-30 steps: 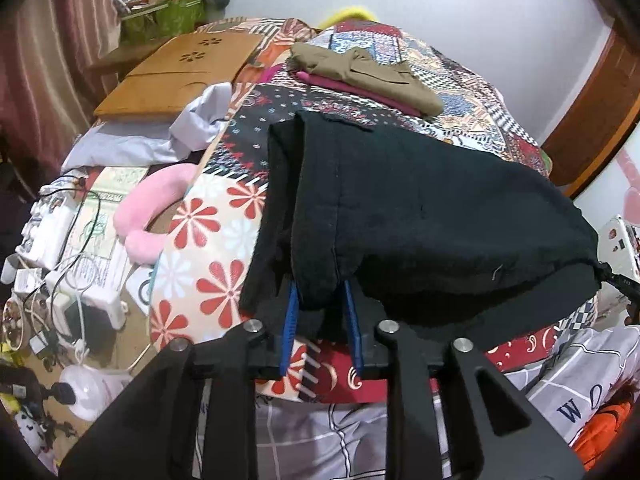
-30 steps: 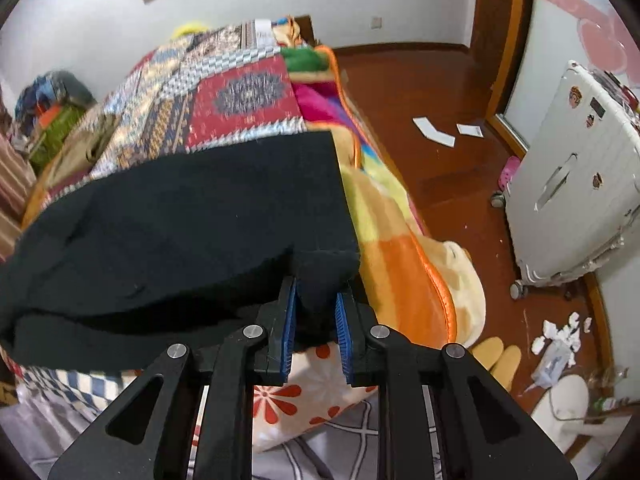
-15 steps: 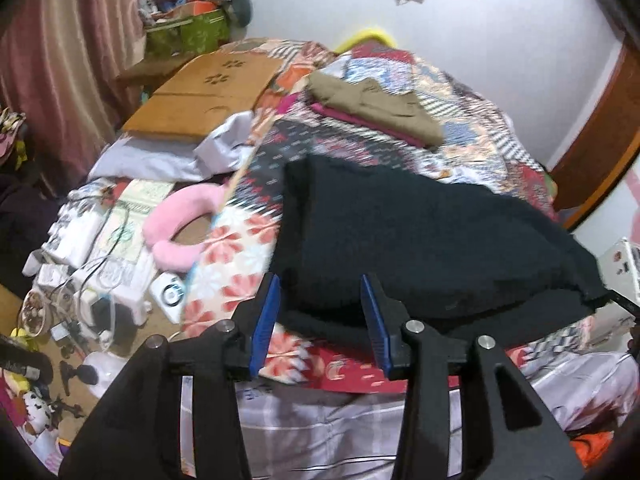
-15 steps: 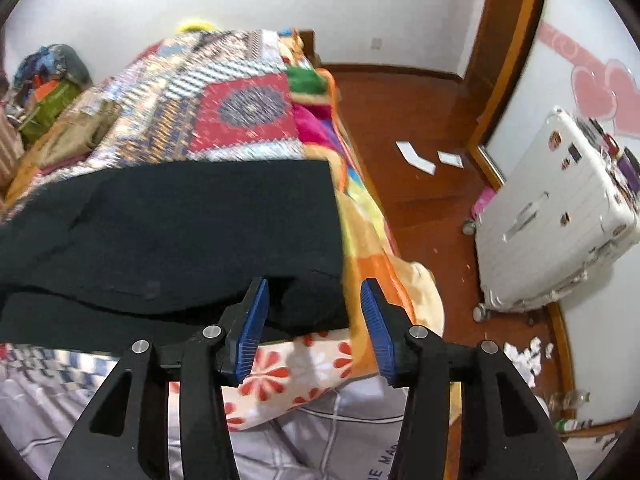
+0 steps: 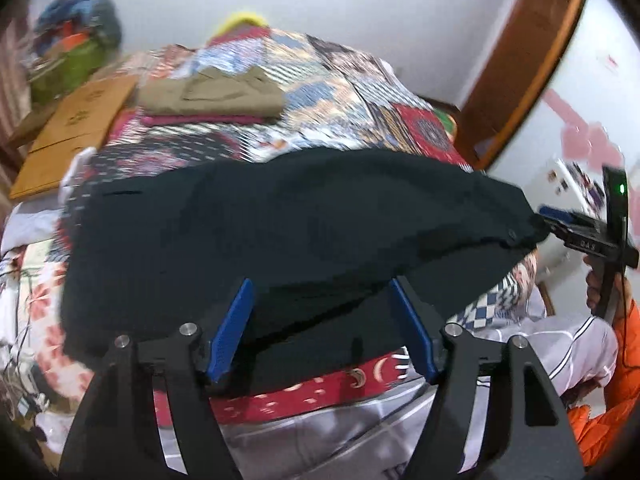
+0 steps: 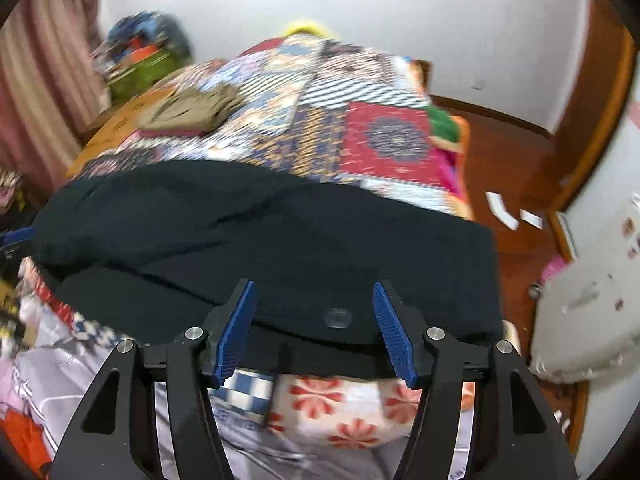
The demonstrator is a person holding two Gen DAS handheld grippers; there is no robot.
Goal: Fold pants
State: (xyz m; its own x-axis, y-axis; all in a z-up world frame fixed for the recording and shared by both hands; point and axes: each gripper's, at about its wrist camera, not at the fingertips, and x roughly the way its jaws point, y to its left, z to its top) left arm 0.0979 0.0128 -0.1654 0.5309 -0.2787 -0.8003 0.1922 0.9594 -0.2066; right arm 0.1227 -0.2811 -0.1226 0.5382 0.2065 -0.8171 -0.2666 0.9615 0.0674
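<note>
The black pants (image 5: pixel 300 232) lie folded in a wide band across the near end of the patchwork bed, also visible in the right wrist view (image 6: pixel 260 240). My left gripper (image 5: pixel 322 320) hovers over their near edge. Its jaws are opening, and the blue pads (image 5: pixel 232 328) stand apart without pressing the cloth. My right gripper (image 6: pixel 316 320) hangs over the near edge at the other end. Its jaws are opening too, with nothing pinched between them. In the left wrist view, the right gripper (image 5: pixel 548 216) shows at the pants' right end.
A folded khaki garment (image 5: pixel 212 96) on a magenta one lies farther up the quilt (image 5: pixel 340 92). A wooden board (image 5: pixel 72 128) is left of the bed. A white suitcase (image 6: pixel 588 320) and paper scraps are on the wooden floor (image 6: pixel 512 148) to the right. An orange sleeve (image 5: pixel 616 400) is at the lower right.
Both grippers were shut on the pants' near edge. They have let go, spread their jaws, and drawn back and up. The pants now rest on the bed.
</note>
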